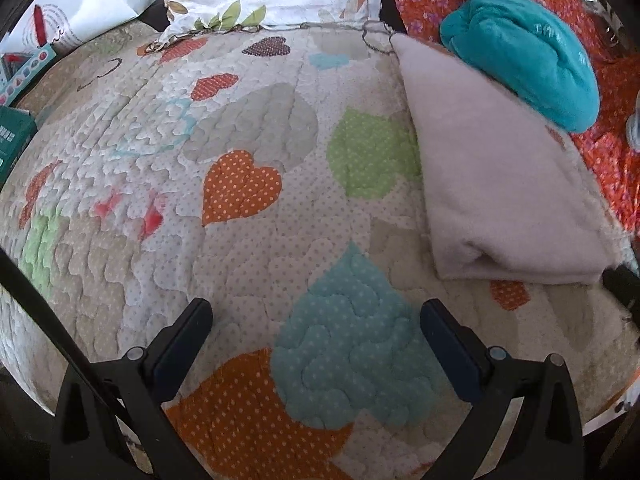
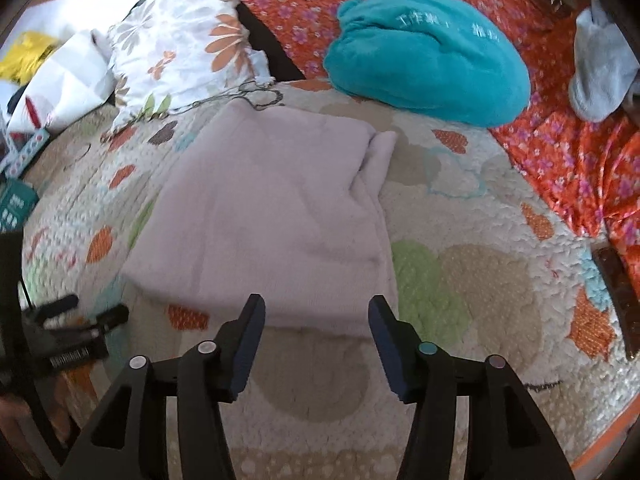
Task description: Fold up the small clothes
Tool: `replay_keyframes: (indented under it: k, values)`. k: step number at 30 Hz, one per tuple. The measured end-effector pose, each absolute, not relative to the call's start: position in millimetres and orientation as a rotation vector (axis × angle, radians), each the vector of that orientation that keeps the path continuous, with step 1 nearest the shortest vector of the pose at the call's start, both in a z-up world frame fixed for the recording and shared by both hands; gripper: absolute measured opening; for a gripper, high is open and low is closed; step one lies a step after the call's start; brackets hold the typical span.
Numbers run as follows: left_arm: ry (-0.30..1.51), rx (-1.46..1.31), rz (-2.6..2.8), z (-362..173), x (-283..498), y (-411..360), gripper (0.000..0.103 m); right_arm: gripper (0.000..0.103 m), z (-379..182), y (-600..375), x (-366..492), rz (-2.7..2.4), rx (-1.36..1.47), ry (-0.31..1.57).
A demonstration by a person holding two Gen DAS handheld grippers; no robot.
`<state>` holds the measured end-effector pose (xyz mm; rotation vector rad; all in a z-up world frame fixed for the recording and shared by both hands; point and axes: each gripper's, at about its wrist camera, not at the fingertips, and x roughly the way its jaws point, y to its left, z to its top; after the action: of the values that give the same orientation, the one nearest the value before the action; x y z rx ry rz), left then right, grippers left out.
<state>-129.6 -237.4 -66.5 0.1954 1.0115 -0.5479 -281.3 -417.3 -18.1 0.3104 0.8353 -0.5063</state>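
Folded pale pink fleece garment [image 2: 272, 216] lying flat on the quilted heart-patterned bedspread [image 2: 472, 280], edges roughly squared, apparently finished or near it. Right tool [image 2: 316, 312] hanging just over the near edge of the garment, jaws apart, nothing between them; probably just let go so the fold can settle. Left tool [image 1: 316, 320] wide open over bare quilt, well clear of the garment, likely kept aside to avoid disturbing it. Rumpled teal plush bundle [image 2: 428, 60] behind, on the orange floral cloth [image 2: 560, 152], possibly next for folding.
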Motion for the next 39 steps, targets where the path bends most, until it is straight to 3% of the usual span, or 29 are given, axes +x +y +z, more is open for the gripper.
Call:
replay_keyframes:
  k: [13, 39]
  values:
    - [0.872, 0.271, -0.587, -39.6, -167.4, -242.8, 0.103, 0.061, -34.4, -408.7, -279.2, -0.512, 0.333, 0.89]
    - [0.954, 0.254, -0.593, -51.3, -165.3, -244.5, 0.103, 0.065, -44.0, -413.1, -273.8, -0.524, 0.332, 0.923]
